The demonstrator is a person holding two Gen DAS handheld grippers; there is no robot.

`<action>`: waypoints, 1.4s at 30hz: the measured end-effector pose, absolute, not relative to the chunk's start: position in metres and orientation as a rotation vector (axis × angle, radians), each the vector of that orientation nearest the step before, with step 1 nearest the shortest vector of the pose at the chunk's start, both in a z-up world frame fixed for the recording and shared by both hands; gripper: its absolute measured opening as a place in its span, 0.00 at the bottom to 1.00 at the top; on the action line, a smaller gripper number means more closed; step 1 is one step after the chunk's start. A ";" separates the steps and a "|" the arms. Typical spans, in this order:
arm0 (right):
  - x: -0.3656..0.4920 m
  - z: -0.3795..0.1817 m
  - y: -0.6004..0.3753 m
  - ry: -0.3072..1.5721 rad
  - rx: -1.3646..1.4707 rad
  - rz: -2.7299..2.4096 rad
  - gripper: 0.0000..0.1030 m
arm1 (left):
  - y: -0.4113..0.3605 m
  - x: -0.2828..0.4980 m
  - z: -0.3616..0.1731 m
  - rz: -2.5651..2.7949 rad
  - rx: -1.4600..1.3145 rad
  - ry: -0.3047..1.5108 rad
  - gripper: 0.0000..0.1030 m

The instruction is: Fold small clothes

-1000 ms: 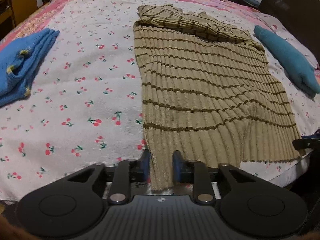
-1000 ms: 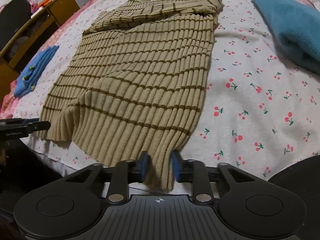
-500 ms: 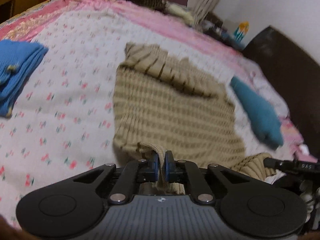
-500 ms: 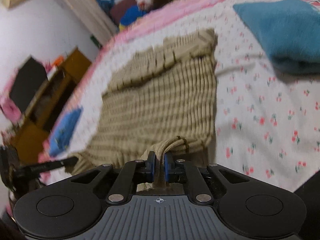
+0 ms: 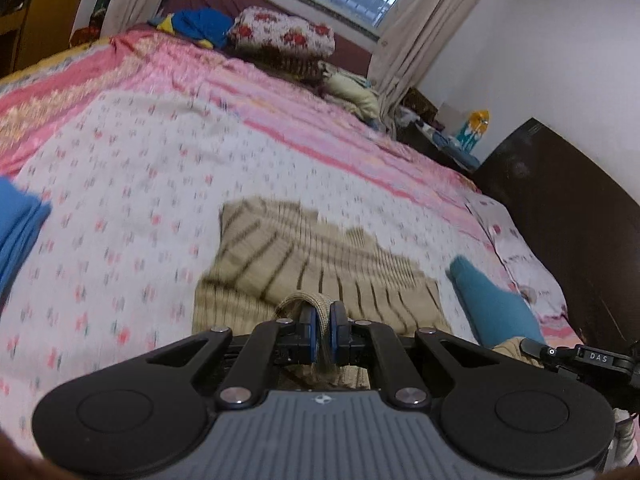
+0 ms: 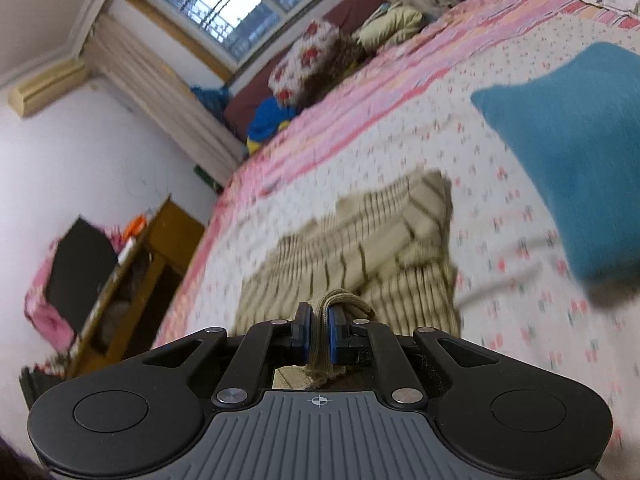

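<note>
I am pinching the near hem of the sweater in my left gripper, its blue pads clamped tight on a bunched fold of tan knit. My right gripper is doing the same at the other hem corner, squeezed shut on a thick pinch of the cloth. A second ago both sets of jaws were standing open around the hem as it lay flat at the edge of the bed; now they are closed and I am lifting and carrying the hem forward, so the sweater ahead of me is looking much shorter, its lower half coming up over the folded sleeves. That means the bottom-to-top fold is under way, I judge. Beyond my right gripper a teal cushion is lying; off to my left, a blue garment.
</note>
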State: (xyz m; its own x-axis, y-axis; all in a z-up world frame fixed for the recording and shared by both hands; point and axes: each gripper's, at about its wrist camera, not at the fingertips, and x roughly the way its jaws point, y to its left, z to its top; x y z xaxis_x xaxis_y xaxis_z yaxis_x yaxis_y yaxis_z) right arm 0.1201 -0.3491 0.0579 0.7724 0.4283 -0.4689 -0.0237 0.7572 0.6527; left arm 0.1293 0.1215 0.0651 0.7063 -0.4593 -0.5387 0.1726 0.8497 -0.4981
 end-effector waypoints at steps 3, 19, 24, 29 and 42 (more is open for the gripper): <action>0.149 0.056 -0.356 0.628 0.712 0.252 0.08 | 0.116 0.159 0.066 -0.356 -0.434 0.694 0.14; 0.249 0.015 -0.375 0.589 0.677 0.106 0.28 | 0.100 0.273 0.014 -0.174 -0.418 0.727 0.16; 0.246 0.018 -0.372 0.560 0.584 0.107 0.43 | 0.096 0.265 0.015 -0.157 -0.395 0.704 0.43; 0.255 0.002 -0.357 0.639 0.473 0.105 0.43 | 0.087 0.252 0.028 -0.141 -0.266 0.665 0.51; 0.271 -0.009 -0.331 0.702 0.287 0.119 0.07 | 0.044 0.262 0.000 -0.085 0.024 0.750 0.52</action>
State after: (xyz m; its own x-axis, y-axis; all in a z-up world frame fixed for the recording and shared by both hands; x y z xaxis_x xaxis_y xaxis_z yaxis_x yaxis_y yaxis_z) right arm 0.2709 -0.3307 -0.0092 0.7590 0.2034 -0.6186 -0.0117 0.9541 0.2993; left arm 0.2623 0.0441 0.0001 0.7282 -0.0683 -0.6819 0.0857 0.9963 -0.0083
